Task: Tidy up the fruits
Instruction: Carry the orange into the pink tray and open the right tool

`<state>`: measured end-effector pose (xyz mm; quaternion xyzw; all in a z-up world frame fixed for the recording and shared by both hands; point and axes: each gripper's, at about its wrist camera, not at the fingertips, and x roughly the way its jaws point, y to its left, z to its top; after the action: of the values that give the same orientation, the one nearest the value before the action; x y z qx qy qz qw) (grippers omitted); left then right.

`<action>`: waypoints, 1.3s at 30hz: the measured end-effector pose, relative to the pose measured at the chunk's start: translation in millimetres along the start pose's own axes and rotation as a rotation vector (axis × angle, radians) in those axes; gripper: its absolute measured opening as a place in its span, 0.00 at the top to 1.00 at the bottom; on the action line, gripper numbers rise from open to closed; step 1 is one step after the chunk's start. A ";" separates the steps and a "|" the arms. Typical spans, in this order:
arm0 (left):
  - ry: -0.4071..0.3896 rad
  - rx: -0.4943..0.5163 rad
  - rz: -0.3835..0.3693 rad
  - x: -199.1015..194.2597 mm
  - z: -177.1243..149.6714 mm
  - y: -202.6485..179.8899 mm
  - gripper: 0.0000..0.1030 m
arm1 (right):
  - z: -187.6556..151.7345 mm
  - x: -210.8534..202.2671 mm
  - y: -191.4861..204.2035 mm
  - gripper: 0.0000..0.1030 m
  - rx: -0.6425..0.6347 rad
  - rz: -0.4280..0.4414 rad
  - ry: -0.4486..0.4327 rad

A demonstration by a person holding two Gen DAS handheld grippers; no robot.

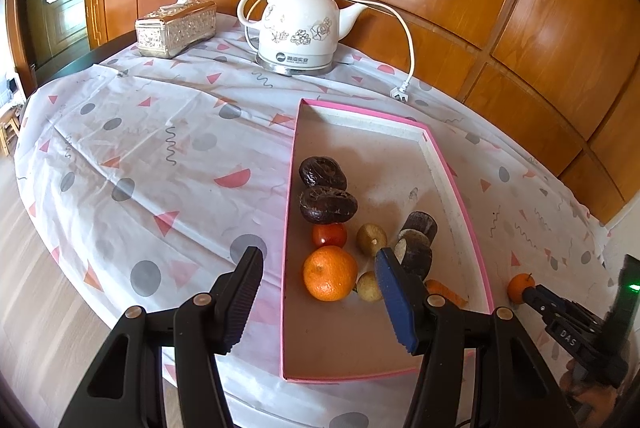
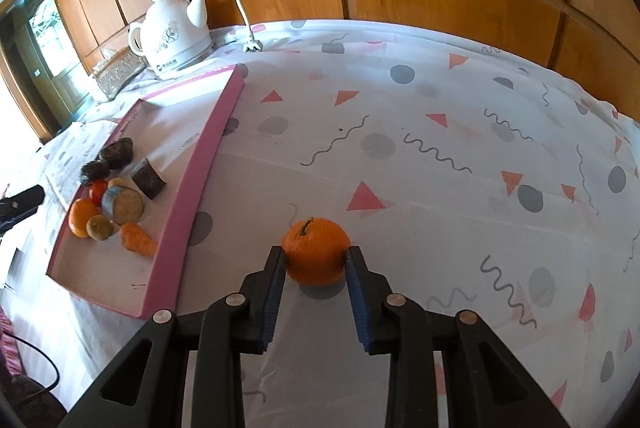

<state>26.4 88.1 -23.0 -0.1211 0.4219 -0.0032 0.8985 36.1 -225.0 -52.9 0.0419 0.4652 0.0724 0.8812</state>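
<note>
We have the right hand-held gripper (image 2: 316, 260) clenched on the loose orange (image 2: 316, 252), which sits on the bench (image 2: 440, 188) beside the pink tray (image 2: 192, 196). Next, we judge, comes a lift over the tray's wall and a gentle release inside. The tray already holds another orange (image 1: 330, 273), a tomato (image 1: 329, 235), a carrot (image 2: 138, 239) and dark fruits. Our left hand-held gripper (image 1: 320, 288) hangs released above it, holding nothing
</note>
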 end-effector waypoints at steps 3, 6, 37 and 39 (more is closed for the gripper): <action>0.007 0.001 0.000 1.2 -1.3 -0.4 0.41 | -2.4 -3.4 -0.2 0.71 0.001 0.008 -0.002; 0.014 -0.002 0.000 2.3 -2.6 0.1 0.41 | -4.5 -1.7 -1.4 0.71 0.001 0.008 -0.002; 0.007 -0.023 0.015 0.3 -6.0 8.5 0.41 | 8.6 -9.1 20.2 0.62 -0.011 0.098 -0.010; 0.002 -0.023 0.015 -1.1 -6.1 9.2 0.41 | 11.4 -13.3 32.3 0.62 -0.038 0.129 -0.016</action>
<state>20.2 95.8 -27.9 -0.1283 0.4238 0.0085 0.8966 35.2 -195.4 -31.1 0.0554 0.4530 0.1374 0.8791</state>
